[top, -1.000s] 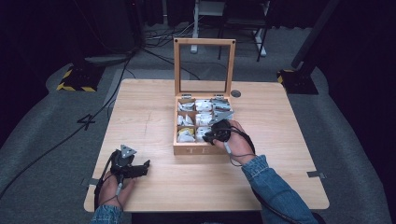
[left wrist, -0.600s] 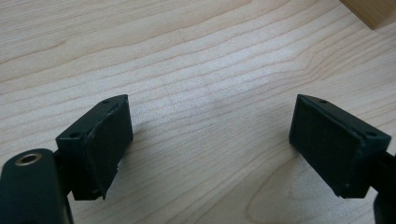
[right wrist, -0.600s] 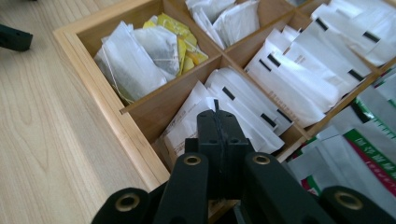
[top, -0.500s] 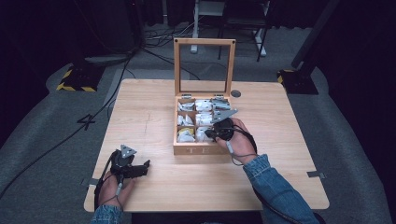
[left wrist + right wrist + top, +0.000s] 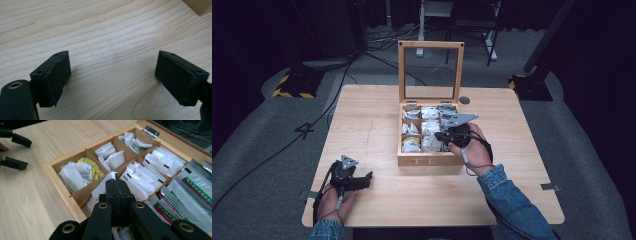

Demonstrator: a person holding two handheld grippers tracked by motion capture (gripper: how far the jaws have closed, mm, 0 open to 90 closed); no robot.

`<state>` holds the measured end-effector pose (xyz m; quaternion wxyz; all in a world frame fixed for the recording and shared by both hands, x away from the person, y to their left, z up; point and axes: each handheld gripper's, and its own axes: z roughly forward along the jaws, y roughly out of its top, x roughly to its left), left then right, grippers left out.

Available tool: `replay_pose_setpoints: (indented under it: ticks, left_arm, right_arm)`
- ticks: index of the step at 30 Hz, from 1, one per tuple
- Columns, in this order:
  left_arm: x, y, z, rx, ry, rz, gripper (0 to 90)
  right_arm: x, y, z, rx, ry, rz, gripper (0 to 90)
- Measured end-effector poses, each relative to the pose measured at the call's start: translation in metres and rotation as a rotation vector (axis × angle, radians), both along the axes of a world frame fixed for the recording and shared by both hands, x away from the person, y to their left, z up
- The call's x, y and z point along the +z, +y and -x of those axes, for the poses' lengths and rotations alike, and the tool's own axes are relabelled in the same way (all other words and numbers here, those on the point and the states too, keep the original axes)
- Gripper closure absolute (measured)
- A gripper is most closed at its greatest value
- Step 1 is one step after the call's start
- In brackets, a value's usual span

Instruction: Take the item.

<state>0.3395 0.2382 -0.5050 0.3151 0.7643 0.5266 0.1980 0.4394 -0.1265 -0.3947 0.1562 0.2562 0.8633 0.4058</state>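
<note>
The right gripper (image 5: 117, 185) is pinching a white paper tea bag packet (image 5: 103, 187) just over the near middle slot of the open wooden tea box (image 5: 430, 159). Its jaws just closed on the packet. The left gripper (image 5: 112, 75) is spread wide w/ nothing in it, well apart from the box, on the light wood table (image 5: 377, 112).

- Blue denim sleeves (image 5: 507, 192) on both forearms, lower edge of the high view.
- Black left gripper (image 5: 362, 179), grey three-cornered plate on top, black cable looping at lower left.
- Black right gripper (image 5: 116, 185), brass-ringed rivets along its arms.
- Flat rectangular black pads (image 5: 59, 73), small screw holes at the corners.
</note>
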Motion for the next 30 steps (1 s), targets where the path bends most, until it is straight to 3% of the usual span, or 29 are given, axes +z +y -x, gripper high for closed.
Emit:
replay_pose_setpoints:
  ticks: [14, 23, 30]
  left_arm:
    - [0.000, 0.000, 0.000, 0.000, 0.000, 0.001, 13.7]
    - [0.000, 0.000, 0.000, 0.000, 0.000, 0.001, 13.7]
    - [0.000, 0.000, 0.000, 0.000, 0.001, 0.001, 13.7]
  right_arm:
    - [0.020, -0.026, 0.028, -0.001, -0.029, -0.133, 90.0]
    - [0.027, -0.044, 0.045, 0.000, -0.052, -0.180, 90.0]
    - [0.035, -0.065, 0.052, -0.034, -0.070, -0.204, 90.0]
